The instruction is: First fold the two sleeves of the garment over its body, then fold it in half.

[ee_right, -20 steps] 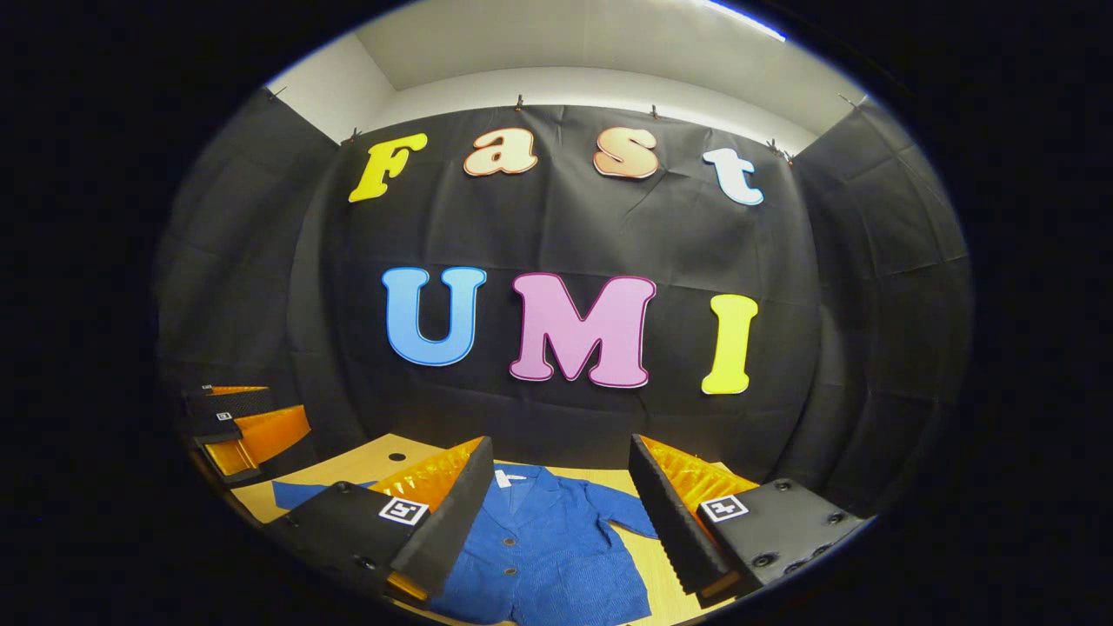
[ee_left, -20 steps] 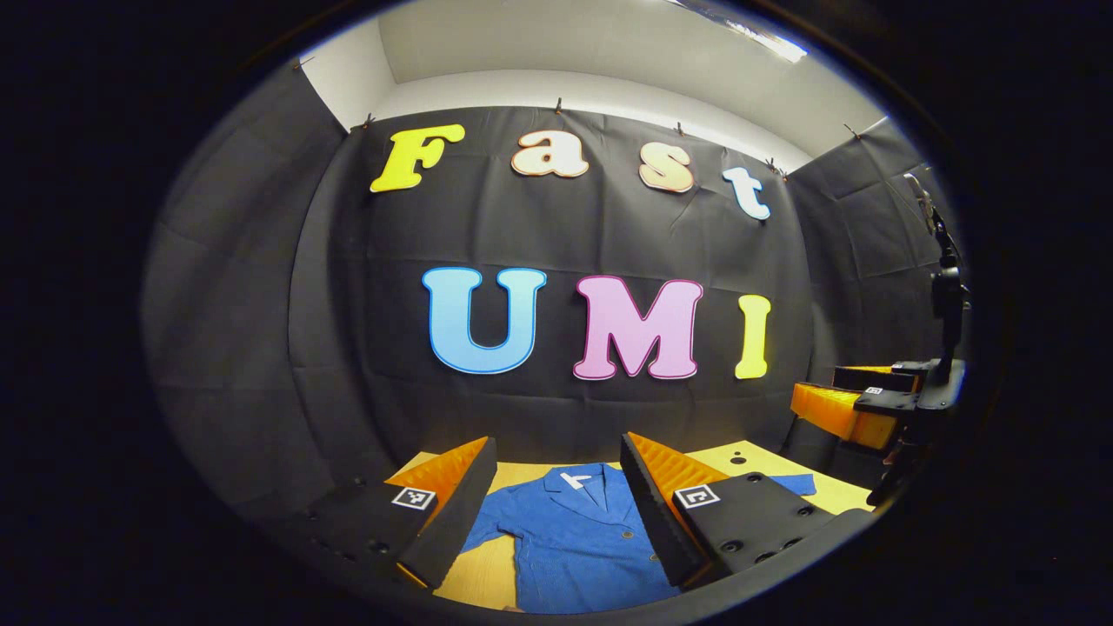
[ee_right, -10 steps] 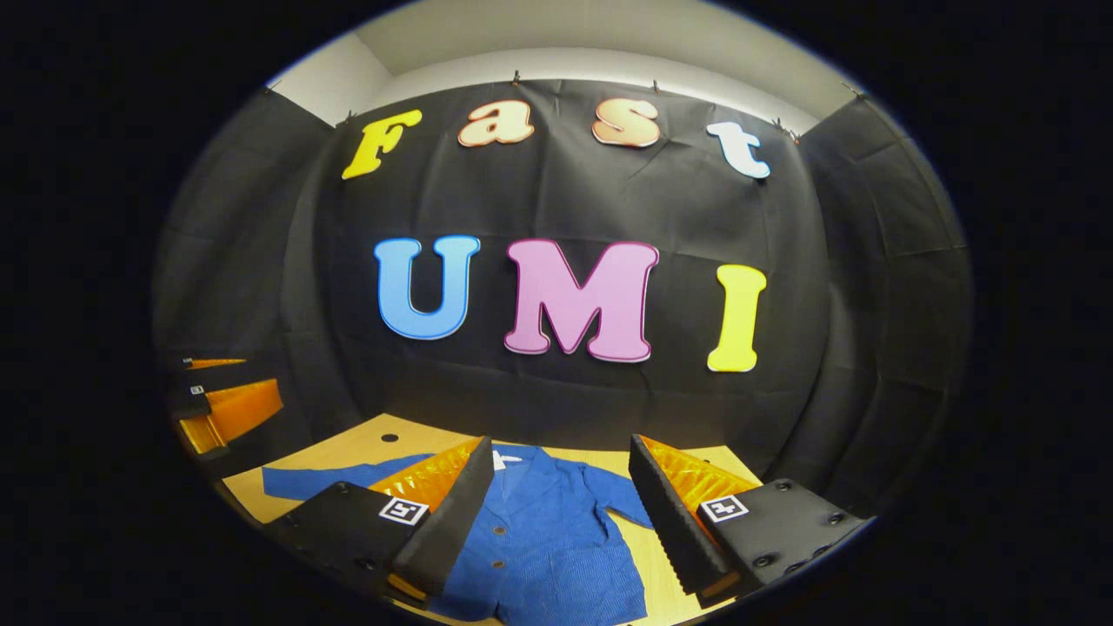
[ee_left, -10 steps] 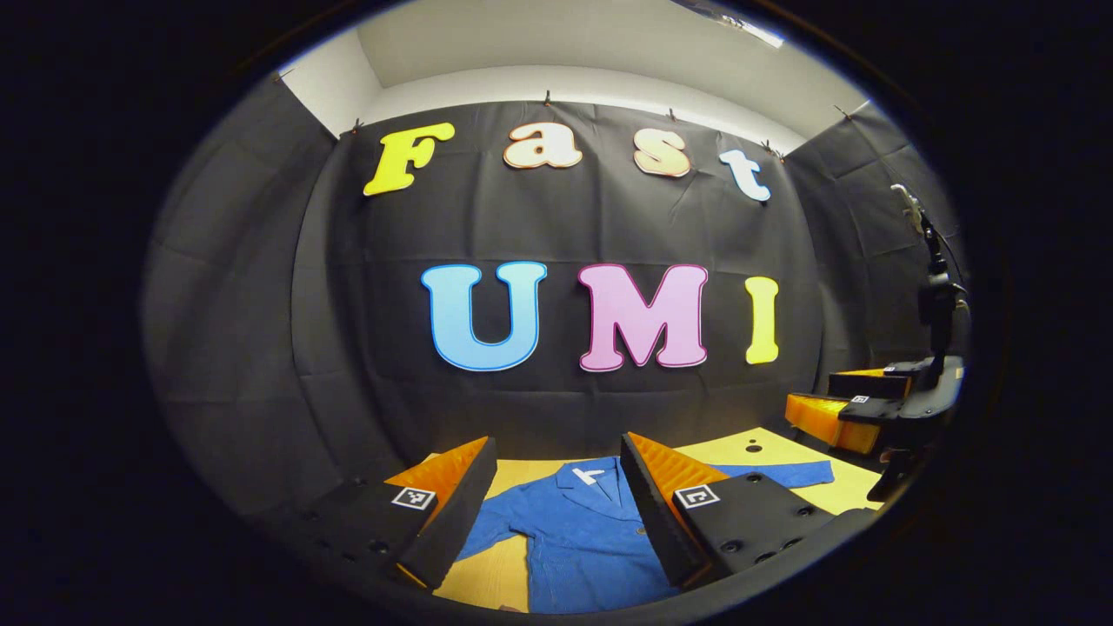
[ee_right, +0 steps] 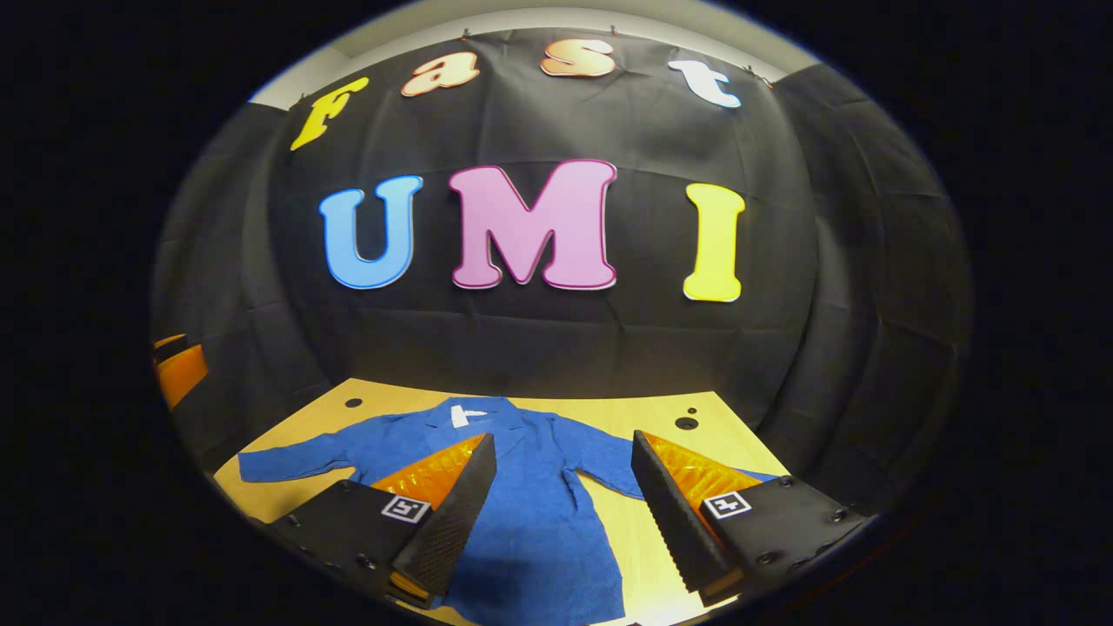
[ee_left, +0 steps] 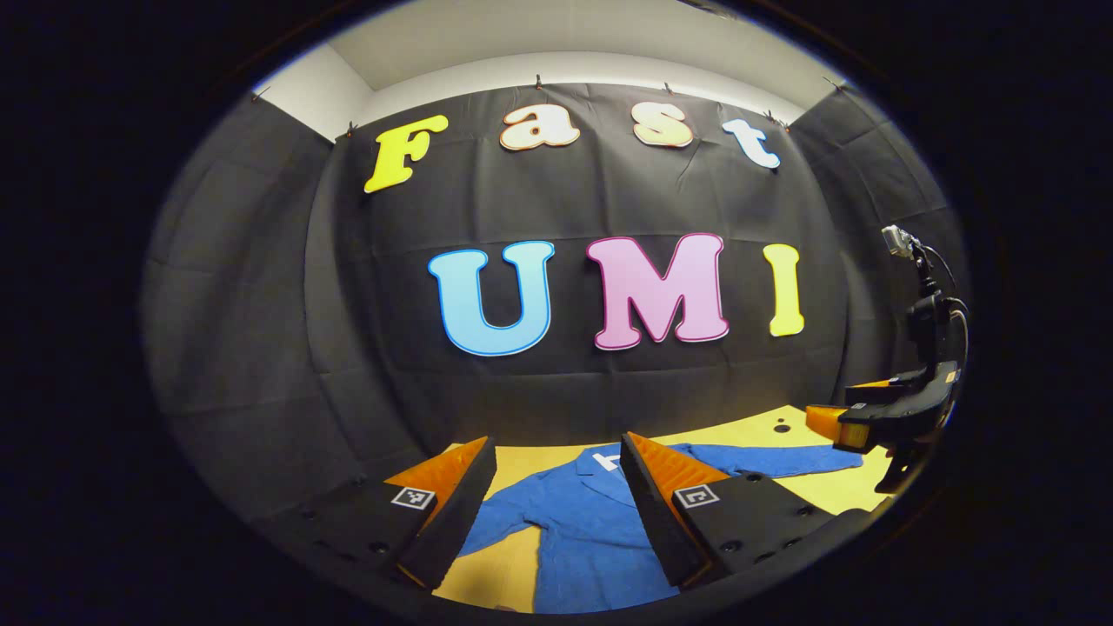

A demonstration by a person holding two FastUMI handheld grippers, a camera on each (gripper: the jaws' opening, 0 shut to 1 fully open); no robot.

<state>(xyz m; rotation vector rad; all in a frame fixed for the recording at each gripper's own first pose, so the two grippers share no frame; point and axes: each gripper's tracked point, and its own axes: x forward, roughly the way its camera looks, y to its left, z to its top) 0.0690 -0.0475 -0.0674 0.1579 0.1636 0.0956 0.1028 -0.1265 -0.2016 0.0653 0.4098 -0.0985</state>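
Observation:
A blue buttoned jacket point(ee_right: 530, 487) lies flat on the pale wooden table point(ee_right: 661, 417), collar toward the back wall, both sleeves spread out to the sides. In the right gripper view its left sleeve point(ee_right: 296, 456) stretches far out. My right gripper point(ee_right: 565, 513) hovers open above the jacket's body, nothing between its fingers. My left gripper point(ee_left: 556, 504) also stands open over the jacket point(ee_left: 583, 530), fingers wide apart and empty. In the left gripper view the other gripper point(ee_left: 887, 413) hangs at the far right, above the end of a sleeve point(ee_left: 783, 459).
The black cloth wall closes the booth behind and on both sides of the table. Small dark holes point(ee_right: 686, 422) mark the tabletop near its back corners. An orange part of the other gripper point(ee_right: 178, 369) shows at the left edge of the right gripper view.
Both grippers have tilted downward and moved forward, so more of the table and jacket shows, most in the right gripper view. Both stay open. The jacket has not moved.

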